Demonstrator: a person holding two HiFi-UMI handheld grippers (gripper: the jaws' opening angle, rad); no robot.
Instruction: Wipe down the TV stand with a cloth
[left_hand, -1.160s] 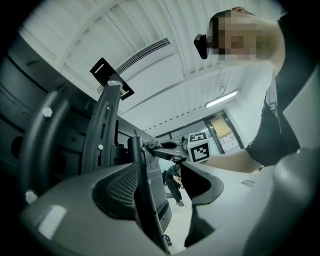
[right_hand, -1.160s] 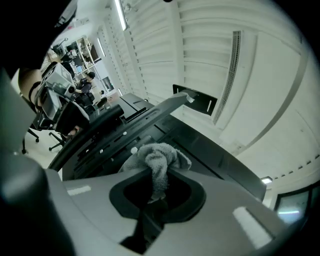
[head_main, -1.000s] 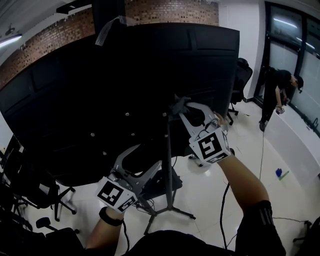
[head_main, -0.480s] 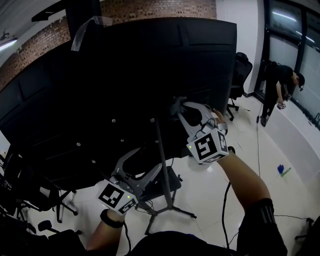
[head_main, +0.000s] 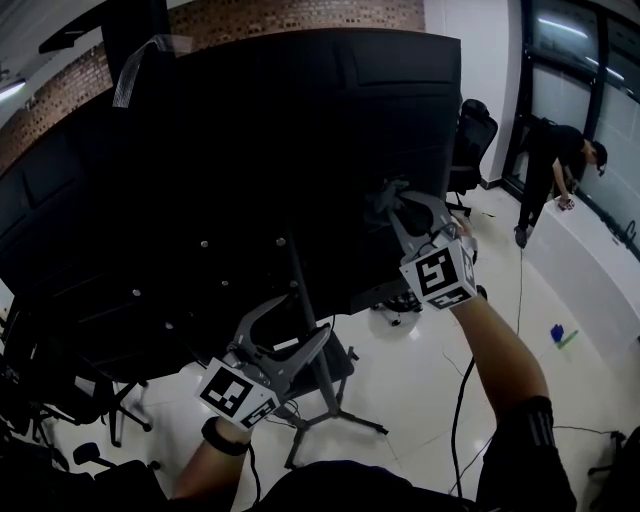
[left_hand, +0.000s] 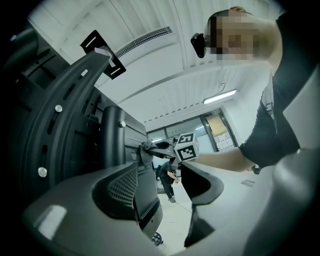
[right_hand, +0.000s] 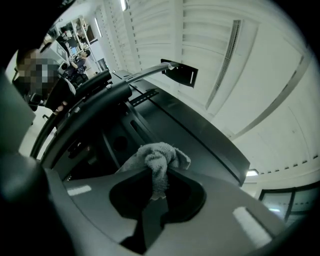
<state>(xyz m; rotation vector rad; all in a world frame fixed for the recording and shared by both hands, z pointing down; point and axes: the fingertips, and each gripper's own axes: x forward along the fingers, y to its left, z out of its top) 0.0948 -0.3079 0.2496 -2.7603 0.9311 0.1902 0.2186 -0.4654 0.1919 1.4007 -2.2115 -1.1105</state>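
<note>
Right gripper (right_hand: 158, 176) clamped on grey cloth (right_hand: 159, 156) at TV back panel (head_main: 250, 150); left gripper (left_hand: 161, 176) jaws apart, empty. We judged flat contact and overlapping strokes best.

The premises present as an office-type workspace. In the head view, a brick wall (head_main: 300, 12) runs along the top, with a glossy white tile floor (head_main: 420, 365) below, a rolling office chair (head_main: 472, 135) at upper right and dark-framed windows (head_main: 610, 80) down the right edge. The left gripper view adds a slatted white ceiling (left_hand: 150, 60) with a strip light (left_hand: 220, 96).
</note>
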